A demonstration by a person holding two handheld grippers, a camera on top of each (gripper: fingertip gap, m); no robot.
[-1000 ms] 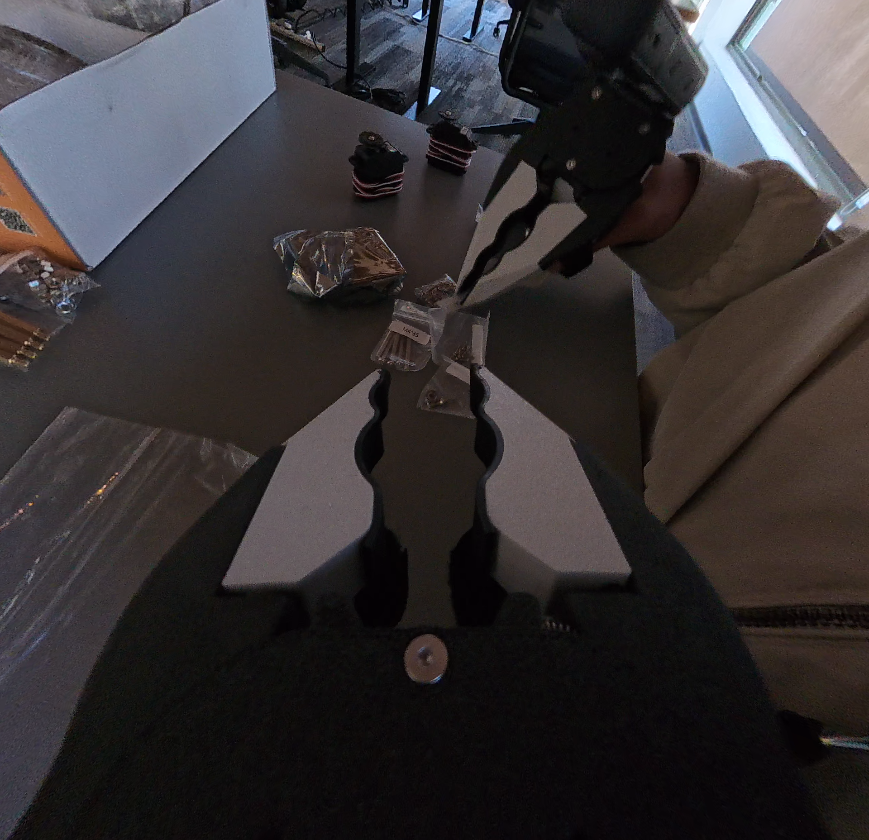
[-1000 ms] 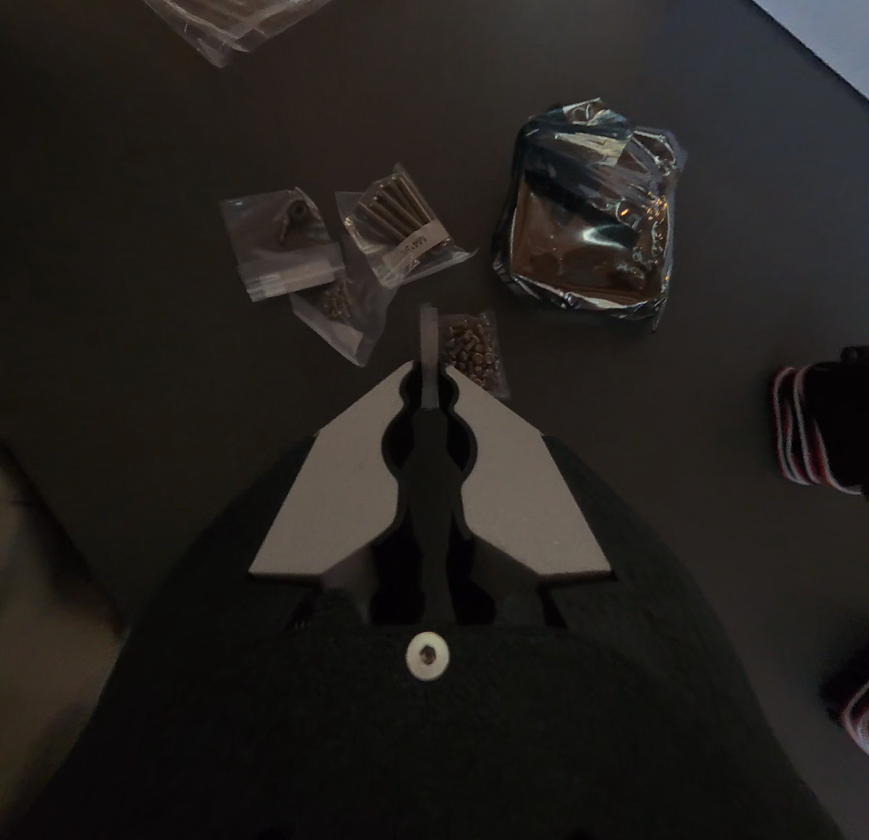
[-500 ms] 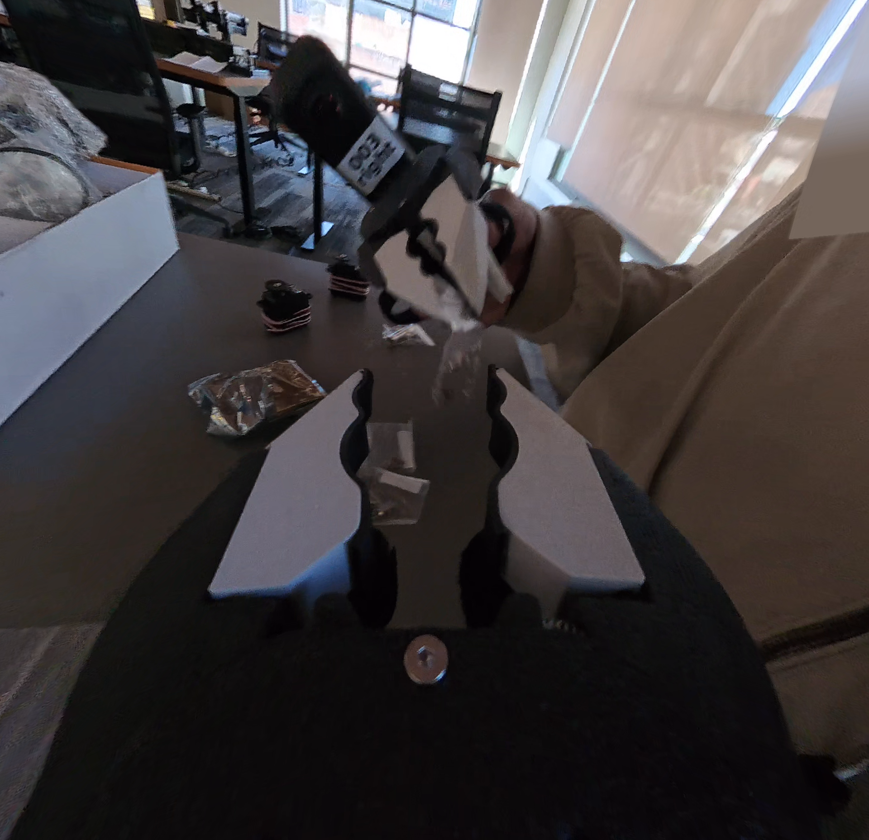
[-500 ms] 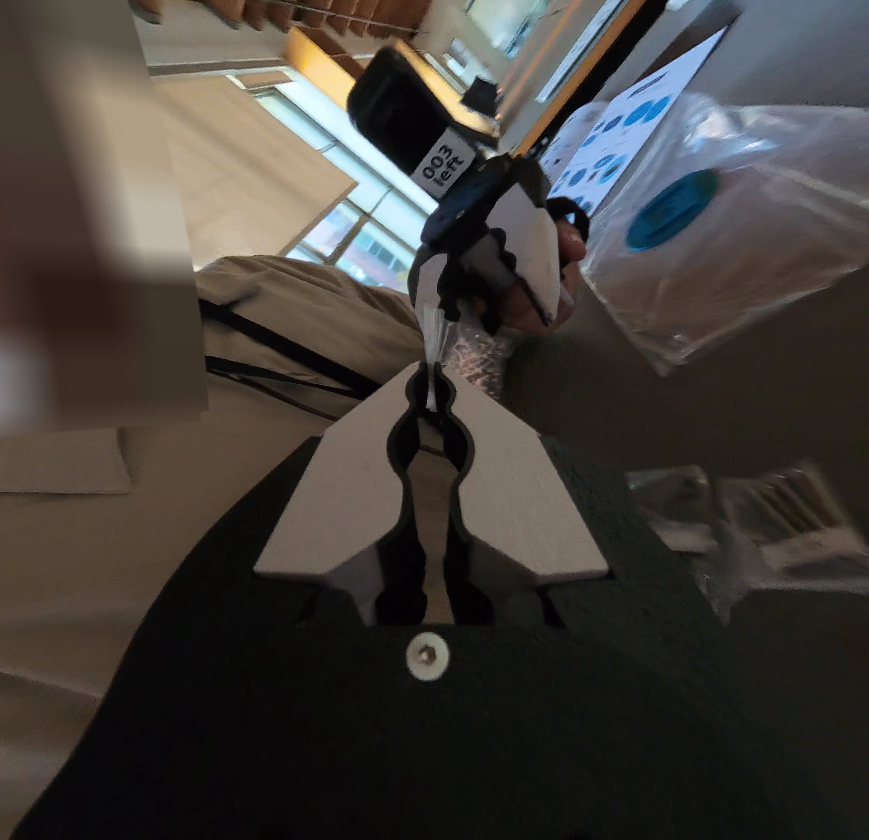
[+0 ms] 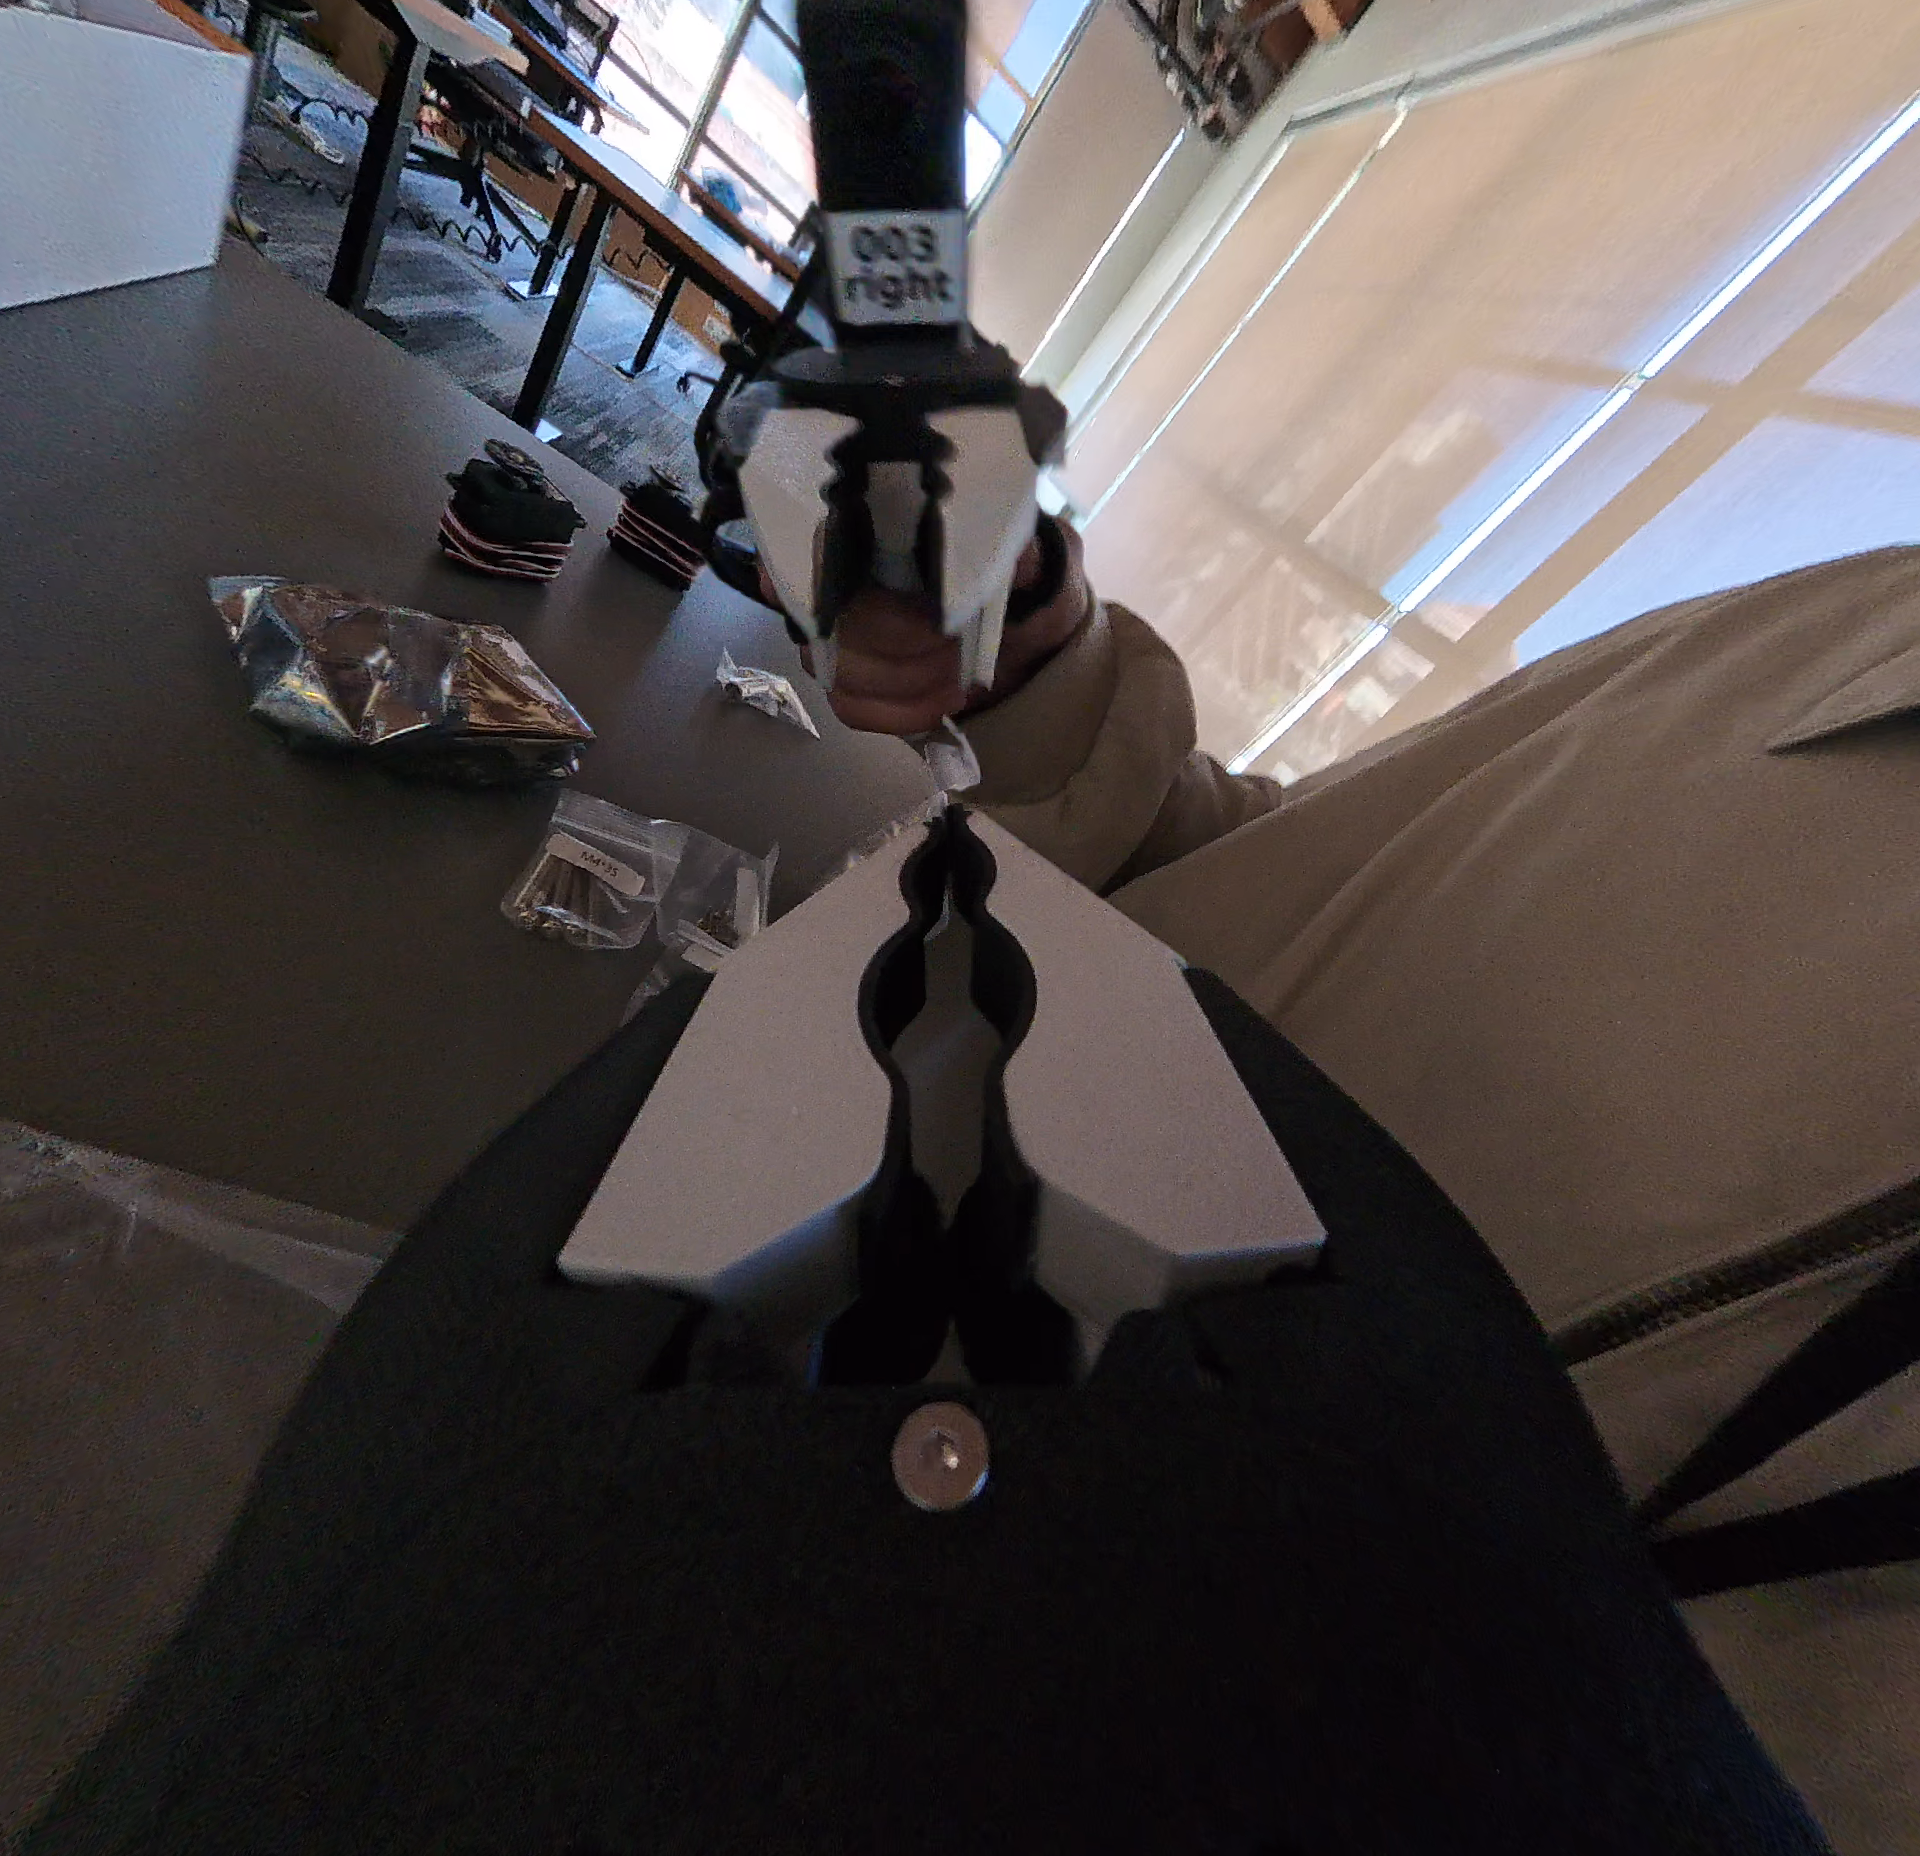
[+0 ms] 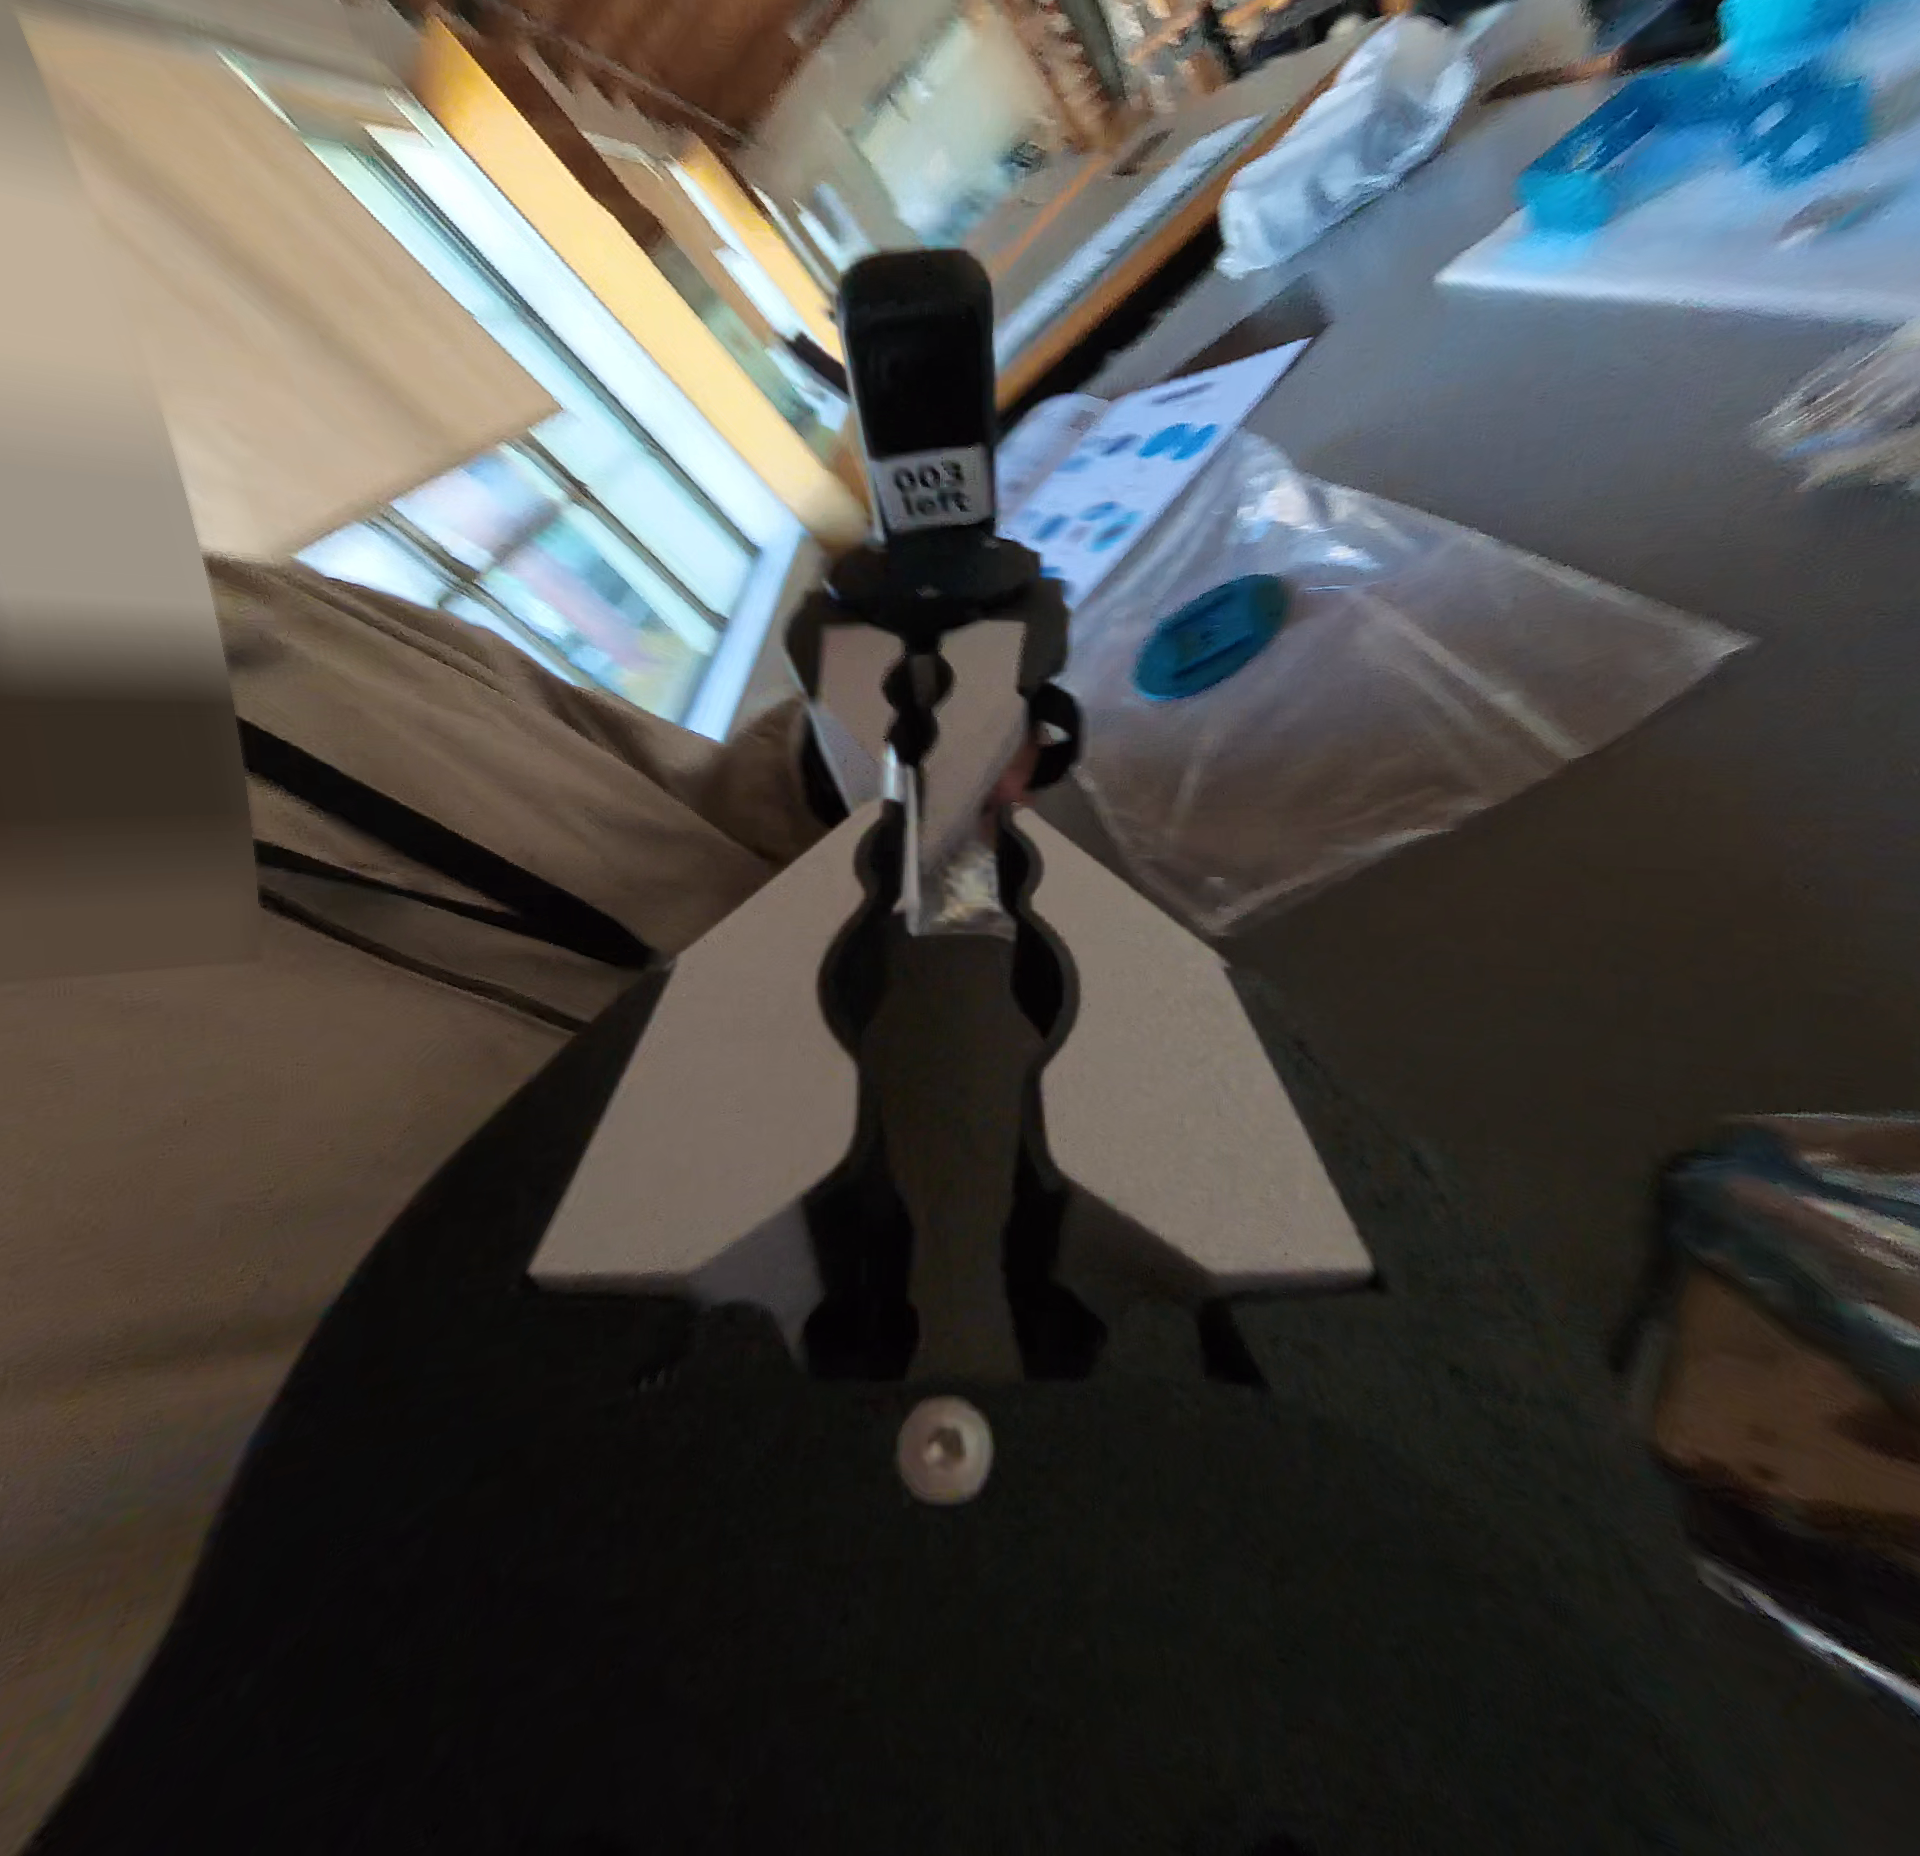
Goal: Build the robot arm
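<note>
Table: I see the dark table spread below and to the left of my left gripper, which is raised off it.
Clear bag: in the right wrist view a large clear plastic bag with a blue round sticker lies flat beyond and to the right of my right gripper.
Foil pouch: a crumpled silvery pouch sits on the table ahead-left of my left gripper; past it stand two black servos wrapped in red-and-white wire.
Screw packets: small clear packets of screws lie just left of my left gripper's tips.
Left gripper: my jaws are pressed together at the tips, pinching the edge of a small clear packet.
Right gripper: it faces my left one, tips nearly meeting. The same small packet sits between its jaws, which stand slightly parted around it; through the blur I cannot tell whether they actually grip it.
</note>
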